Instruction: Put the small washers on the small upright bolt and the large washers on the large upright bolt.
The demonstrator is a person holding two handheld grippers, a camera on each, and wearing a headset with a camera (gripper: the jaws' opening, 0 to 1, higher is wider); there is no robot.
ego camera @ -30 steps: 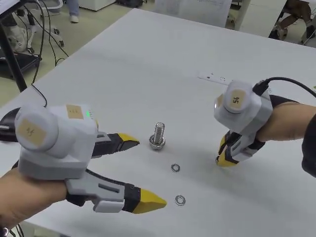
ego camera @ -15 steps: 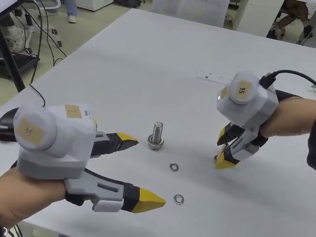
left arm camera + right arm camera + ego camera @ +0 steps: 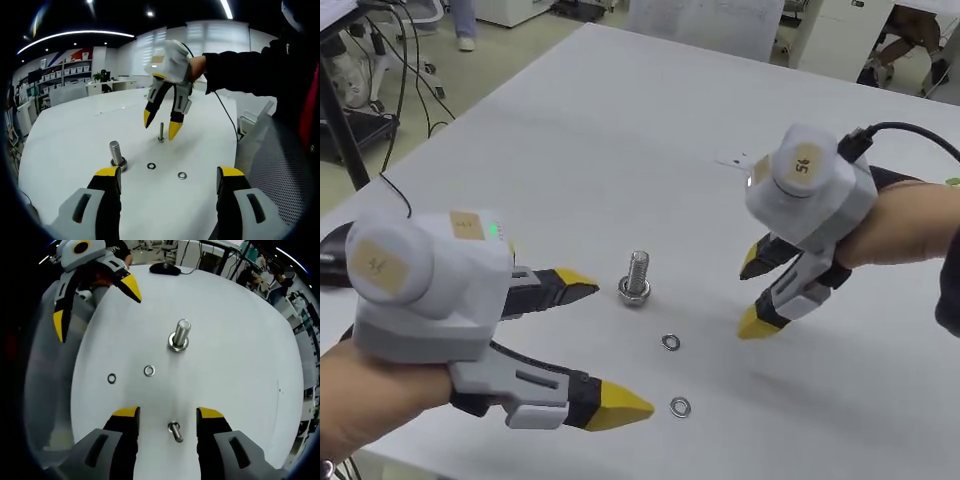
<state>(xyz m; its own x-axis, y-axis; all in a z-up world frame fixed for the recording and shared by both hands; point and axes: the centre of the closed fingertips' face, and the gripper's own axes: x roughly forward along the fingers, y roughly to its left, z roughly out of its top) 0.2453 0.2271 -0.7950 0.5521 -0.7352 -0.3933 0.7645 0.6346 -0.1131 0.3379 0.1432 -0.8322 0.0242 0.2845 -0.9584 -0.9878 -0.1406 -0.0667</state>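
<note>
The large upright bolt [image 3: 636,276] stands mid-table with a washer at its base; it also appears as large bolt [image 3: 116,154] and large bolt [image 3: 180,335]. Two small washers [image 3: 671,342] [image 3: 680,407] lie flat in front of it. The small bolt [image 3: 174,431] stands between the jaws of my right gripper [image 3: 167,413], which are open and apart from it. That right gripper [image 3: 752,293] hovers above the table. My left gripper [image 3: 605,345] is open beside the washers, with nothing in it. In the left gripper view, the small bolt [image 3: 161,132] stands under the right gripper [image 3: 160,125].
A white table [image 3: 570,150] carries everything, its left edge dropping to the floor. A white power strip [image 3: 745,158] lies behind the right gripper. A black stand and cables [image 3: 360,90] are off the table's left side. A dark mouse [image 3: 165,268] sits at the table's far side.
My right gripper has opened from nearly shut and has risen a little off the table, shifting slightly left. My left gripper, the large bolt and the washers have stayed put.
</note>
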